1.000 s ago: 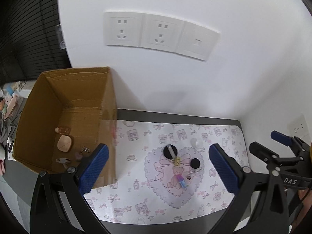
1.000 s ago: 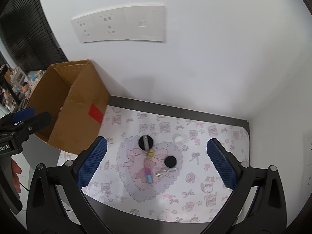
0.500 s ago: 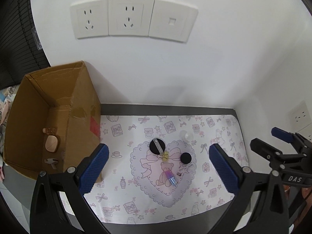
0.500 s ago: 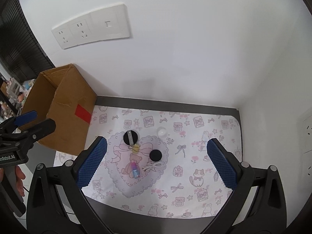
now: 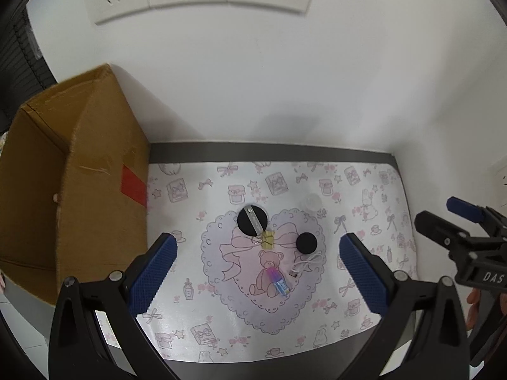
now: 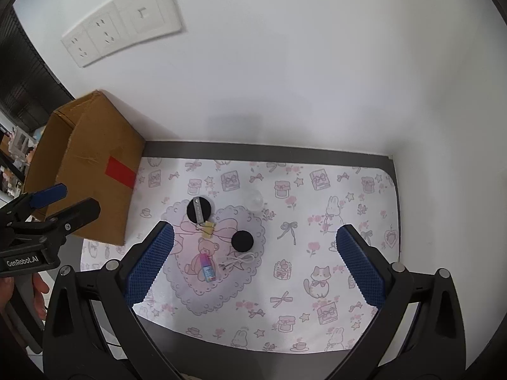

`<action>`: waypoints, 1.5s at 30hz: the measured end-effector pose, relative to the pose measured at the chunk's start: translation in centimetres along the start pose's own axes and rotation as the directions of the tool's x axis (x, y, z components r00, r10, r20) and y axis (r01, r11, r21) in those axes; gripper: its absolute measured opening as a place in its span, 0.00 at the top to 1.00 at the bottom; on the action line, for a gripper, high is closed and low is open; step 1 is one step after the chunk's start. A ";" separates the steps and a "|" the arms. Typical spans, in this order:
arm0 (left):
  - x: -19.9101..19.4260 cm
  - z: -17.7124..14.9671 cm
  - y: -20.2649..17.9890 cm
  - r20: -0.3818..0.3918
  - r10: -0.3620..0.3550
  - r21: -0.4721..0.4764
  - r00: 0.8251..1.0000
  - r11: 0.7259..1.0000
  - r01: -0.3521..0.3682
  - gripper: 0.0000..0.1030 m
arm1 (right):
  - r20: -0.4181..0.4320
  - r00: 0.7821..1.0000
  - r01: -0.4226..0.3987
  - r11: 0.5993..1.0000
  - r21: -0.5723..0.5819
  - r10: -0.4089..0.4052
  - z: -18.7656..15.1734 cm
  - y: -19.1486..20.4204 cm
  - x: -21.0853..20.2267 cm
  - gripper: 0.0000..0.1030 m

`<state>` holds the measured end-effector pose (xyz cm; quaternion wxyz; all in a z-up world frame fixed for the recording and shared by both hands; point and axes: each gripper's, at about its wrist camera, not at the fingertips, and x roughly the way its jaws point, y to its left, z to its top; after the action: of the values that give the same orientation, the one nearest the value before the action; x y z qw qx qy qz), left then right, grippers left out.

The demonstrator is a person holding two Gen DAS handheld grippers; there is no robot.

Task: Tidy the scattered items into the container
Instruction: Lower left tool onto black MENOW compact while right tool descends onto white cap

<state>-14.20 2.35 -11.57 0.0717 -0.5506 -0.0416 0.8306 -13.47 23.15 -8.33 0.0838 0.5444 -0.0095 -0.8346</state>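
The left gripper [image 5: 257,264] and right gripper [image 6: 253,261] both held their fingers wide apart and empty above the small items [image 5: 279,253] at the middle of the surface [image 6: 348,190]; the cardboard box [image 5: 95,190] stood at its left edge.

Left gripper [image 5: 258,264] fingers spread above mat [image 5: 358,190], holding nothing
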 end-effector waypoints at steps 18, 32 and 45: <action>8.6 -0.6 -0.1 -0.143 -0.010 -0.046 0.990 0.999 0.003 0.01 | -0.117 0.992 -0.034 0.999 0.008 0.034 0.8 -2.2 7.8 0.00; 14.5 0.5 0.6 -0.250 0.013 -0.051 0.968 0.998 -0.027 0.01 | -0.190 0.981 -0.028 0.999 0.020 0.032 1.5 -3.1 13.4 0.00; 19.5 0.5 1.1 -0.329 0.035 -0.046 0.944 0.998 -0.053 0.01 | -0.272 0.962 -0.006 0.999 0.033 0.015 1.9 -4.6 19.2 0.02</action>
<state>-22.20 4.50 -29.28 0.0442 -0.6837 -0.0393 0.7274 -23.35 24.70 -25.46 0.0801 0.6550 -0.0141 -0.7513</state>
